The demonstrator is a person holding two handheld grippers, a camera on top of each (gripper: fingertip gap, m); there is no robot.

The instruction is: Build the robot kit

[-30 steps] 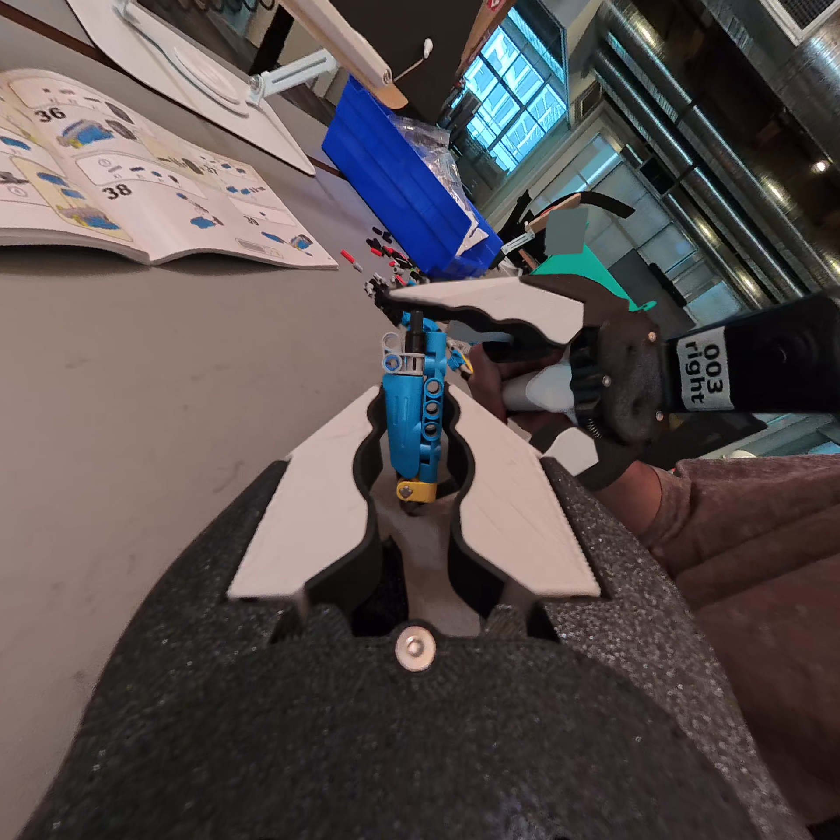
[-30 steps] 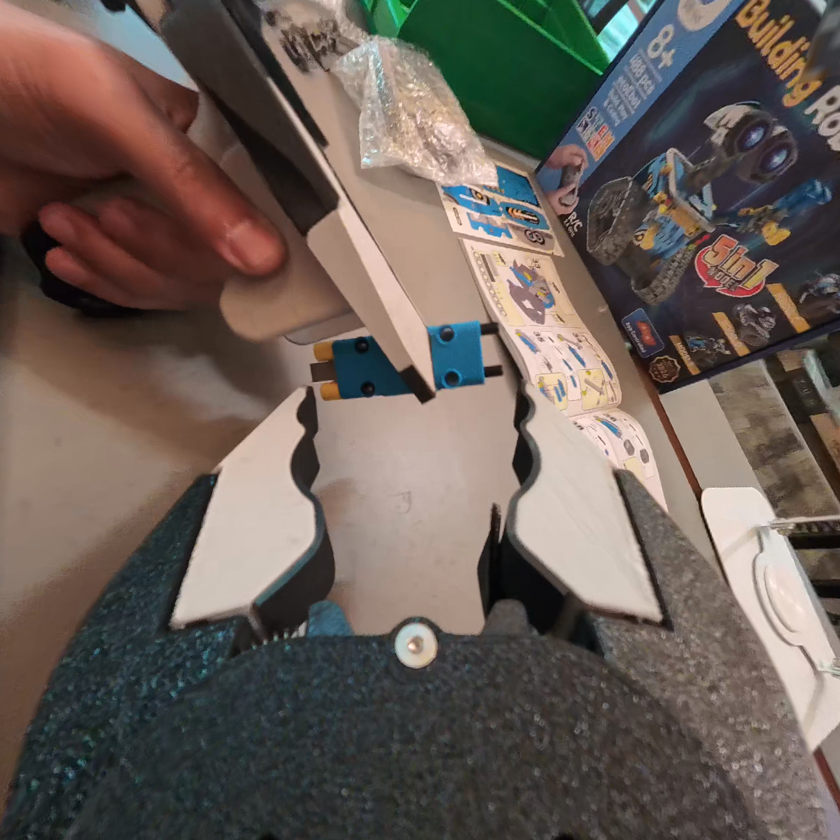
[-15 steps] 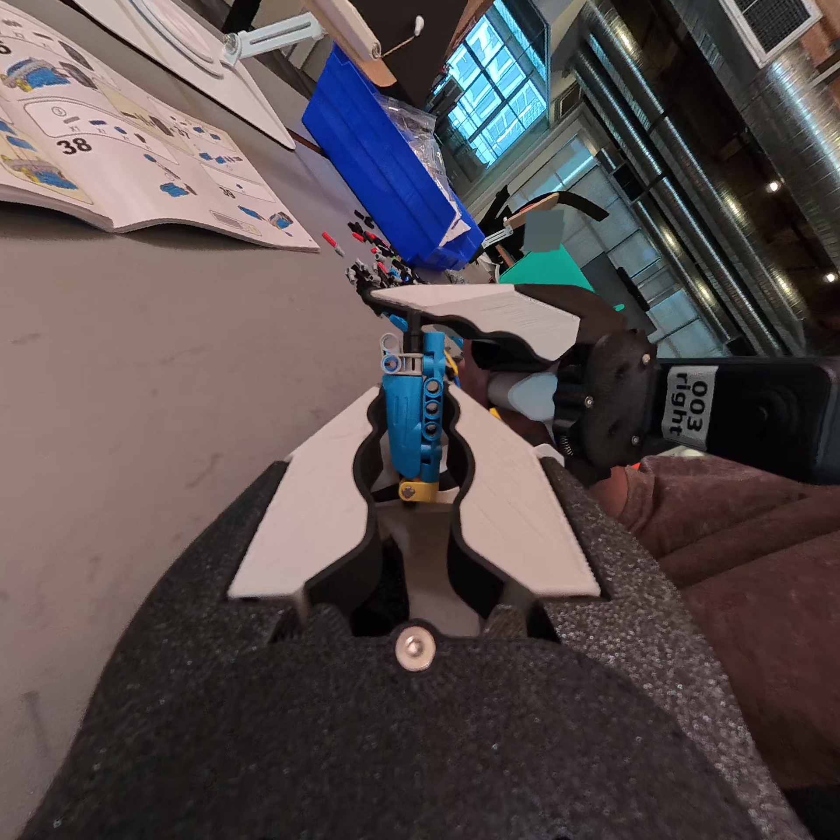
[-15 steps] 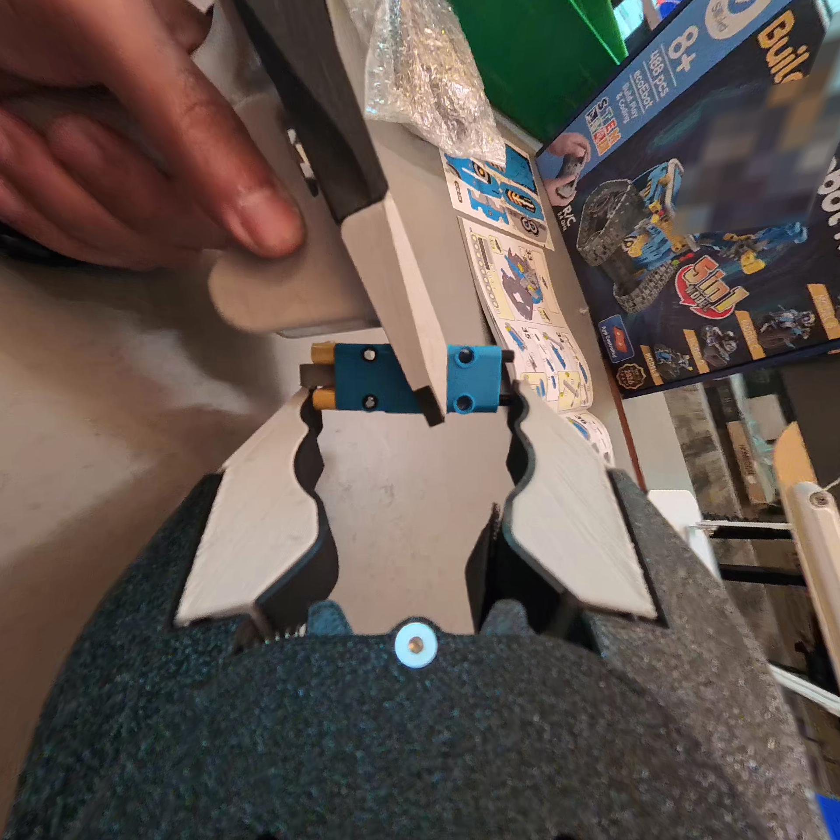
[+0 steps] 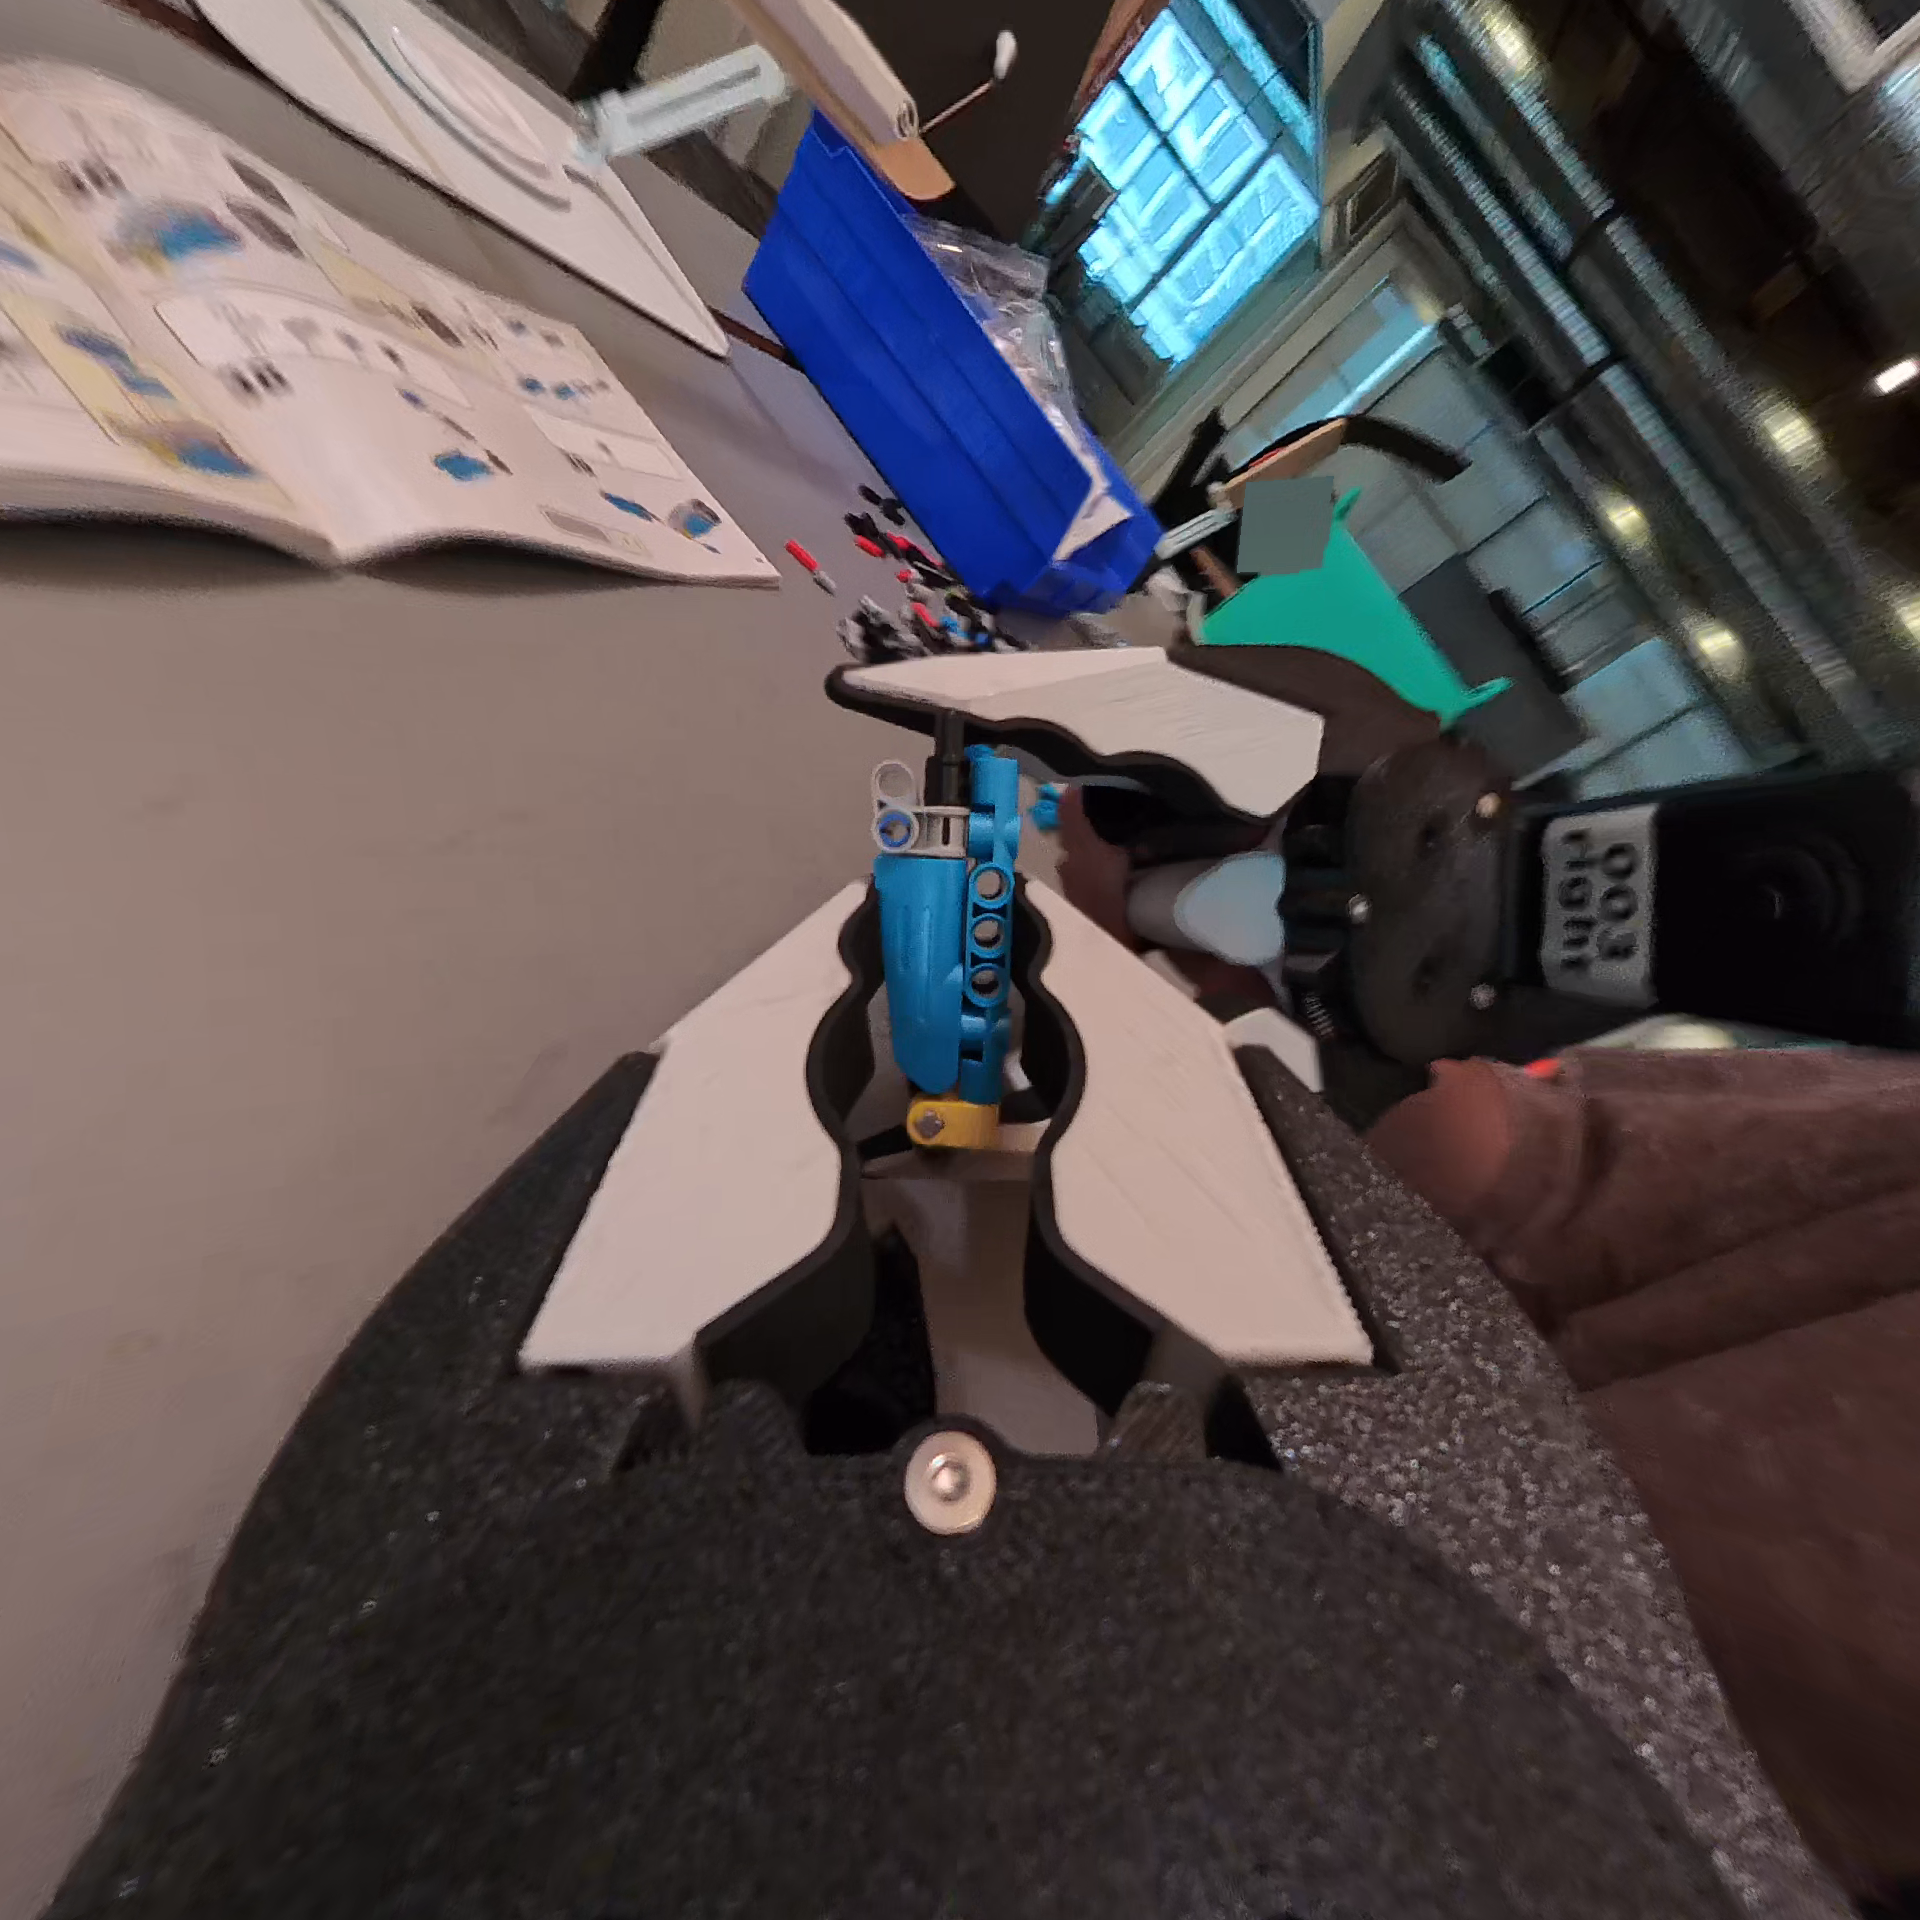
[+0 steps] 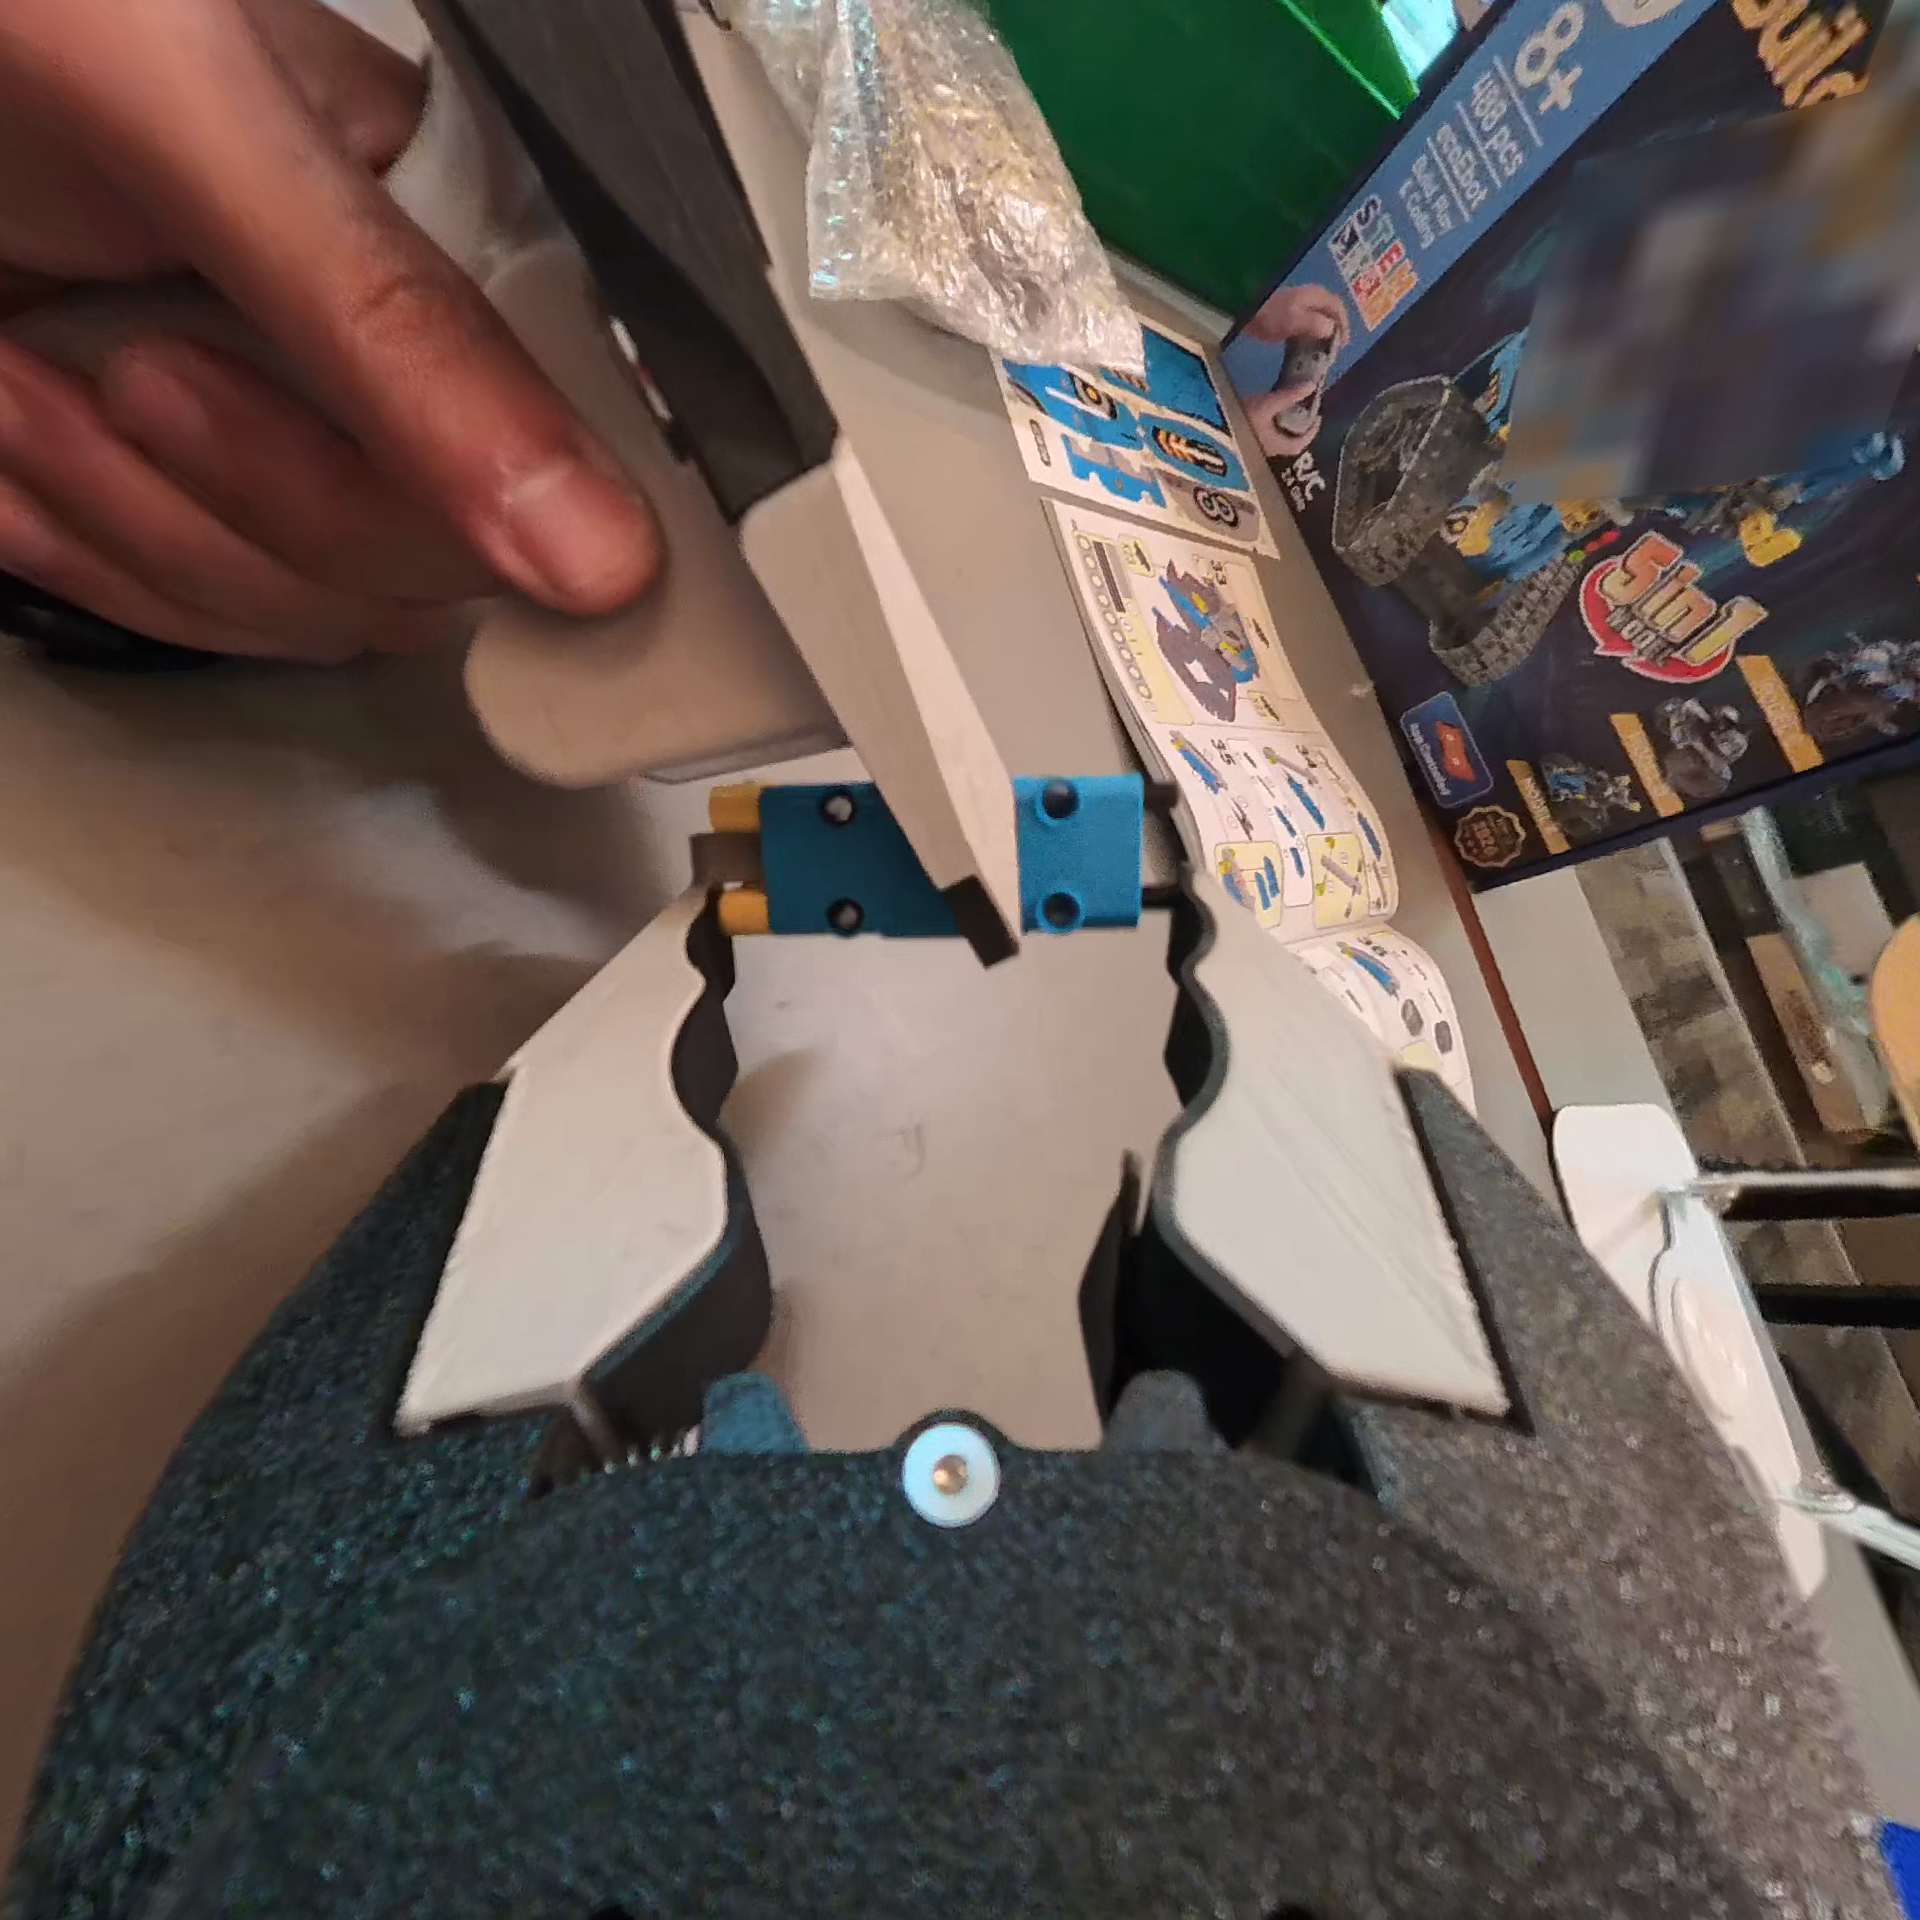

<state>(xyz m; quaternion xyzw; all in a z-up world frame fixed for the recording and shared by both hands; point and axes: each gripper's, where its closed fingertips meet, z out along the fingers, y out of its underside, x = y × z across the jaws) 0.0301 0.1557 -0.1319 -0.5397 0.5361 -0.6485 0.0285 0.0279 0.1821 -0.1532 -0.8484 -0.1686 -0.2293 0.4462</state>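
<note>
My left gripper [image 5: 940, 906] is shut on a small blue brick assembly [image 5: 935, 987] with a yellow piece at its near end and a black pin at its far end. It holds the assembly above the grey table [image 5: 312, 935]. In the right wrist view the assembly [image 6: 1075, 852] lies crosswise, with a left gripper finger [image 6: 904, 707] across its middle and a hand [image 6: 312, 364] behind it. My right gripper [image 6: 940, 904] is open wide, its tips at the two ends of the assembly. In the left wrist view its upper finger [image 5: 1081, 701] touches the black pin.
An open instruction booklet [image 5: 312, 416] lies on the table, also seen in the right wrist view [image 6: 1247, 748]. A blue bin [image 5: 935, 384] stands beyond loose small parts [image 5: 914, 613]. A toy box [image 6: 1610, 468], a plastic bag [image 6: 956, 197], a green bin [image 6: 1195, 125] and a sticker sheet [image 6: 1132, 436] are ahead of the right gripper. The grippers are tip to tip, or close to it.
My right gripper has moved in until its tips flank the ends of the assembly; its opening looks unchanged. My left gripper has kept hold of the assembly.
</note>
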